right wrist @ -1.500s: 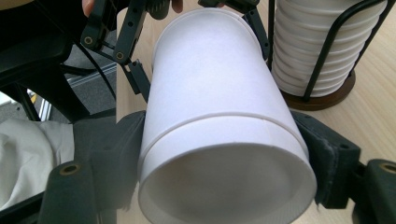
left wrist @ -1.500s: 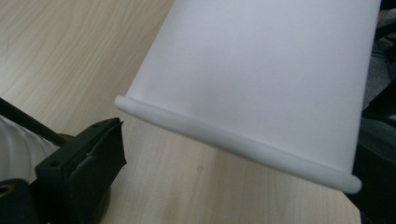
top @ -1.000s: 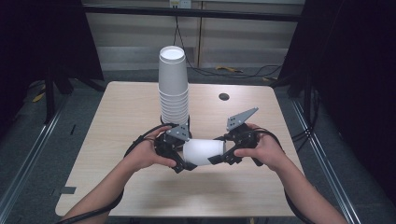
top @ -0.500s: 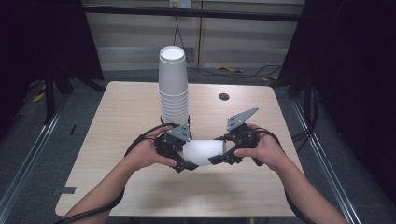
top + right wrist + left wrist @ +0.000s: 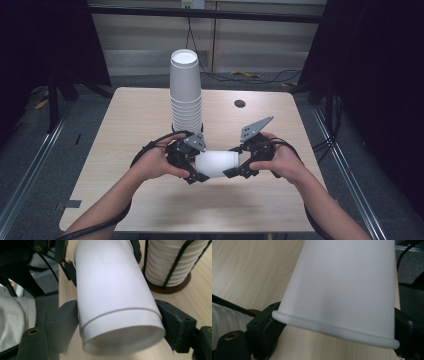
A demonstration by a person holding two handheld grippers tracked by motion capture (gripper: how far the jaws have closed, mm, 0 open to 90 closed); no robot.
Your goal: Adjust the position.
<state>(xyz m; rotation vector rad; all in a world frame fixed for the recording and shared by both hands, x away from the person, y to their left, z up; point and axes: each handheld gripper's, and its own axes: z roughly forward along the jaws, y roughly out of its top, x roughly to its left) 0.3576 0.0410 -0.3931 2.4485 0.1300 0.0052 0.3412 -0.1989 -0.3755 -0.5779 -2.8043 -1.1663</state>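
A white paper cup point(image 5: 216, 163) lies on its side just above the table, held between both grippers. My left gripper point(image 5: 197, 169) is shut on its rolled-rim end; in the left gripper view the cup point(image 5: 342, 285) sits between the black jaws with its rim lowest. My right gripper point(image 5: 235, 169) is shut on the base end; in the right gripper view the cup point(image 5: 112, 297) has its recessed bottom nearest, pinched by both pads. A tall stack of white cups point(image 5: 185, 95) stands behind the grippers in a wire holder point(image 5: 172, 277) on a round wooden base.
The light wooden table point(image 5: 125, 125) has a small dark hole point(image 5: 240, 104) at the back right. Cables trail from both grippers. The ribbed side of the cup stack point(image 5: 222, 320) is close on the left in the left gripper view. Dark floor and metal rails surround the table.
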